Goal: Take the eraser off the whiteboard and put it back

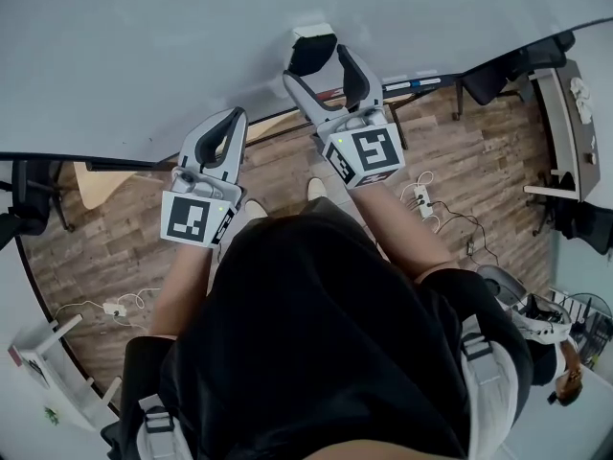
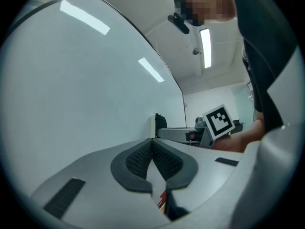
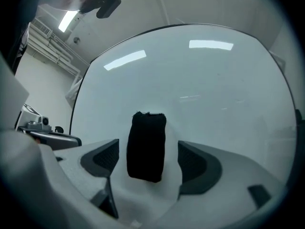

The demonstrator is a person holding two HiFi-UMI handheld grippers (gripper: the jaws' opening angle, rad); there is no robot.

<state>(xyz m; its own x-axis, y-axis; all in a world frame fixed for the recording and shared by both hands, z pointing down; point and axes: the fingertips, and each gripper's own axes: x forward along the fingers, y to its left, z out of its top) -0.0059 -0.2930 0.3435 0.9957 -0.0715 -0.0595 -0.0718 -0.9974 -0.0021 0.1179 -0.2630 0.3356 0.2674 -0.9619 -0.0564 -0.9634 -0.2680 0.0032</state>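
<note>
A black eraser [image 1: 311,51] with a white back sticks to the whiteboard [image 1: 144,56]. My right gripper [image 1: 317,65] is open, one jaw on each side of the eraser with a gap on both sides. In the right gripper view the eraser [image 3: 146,147] stands upright on the board between the two dark pads [image 3: 102,159]. Lower and to the left, my left gripper [image 1: 233,119] is shut on nothing, close to the board. The left gripper view has its pads [image 2: 138,159] meeting at the tip, with the eraser [image 2: 159,126] and the right gripper's marker cube [image 2: 218,120] beyond.
The board's bottom ledge [image 1: 412,84] carries markers. Below lies a wooden floor [image 1: 479,171] with a power strip and cables [image 1: 426,204]. Black chairs [image 1: 498,75] and a desk [image 1: 565,113] stand at the right, another chair [image 1: 24,209] at the left.
</note>
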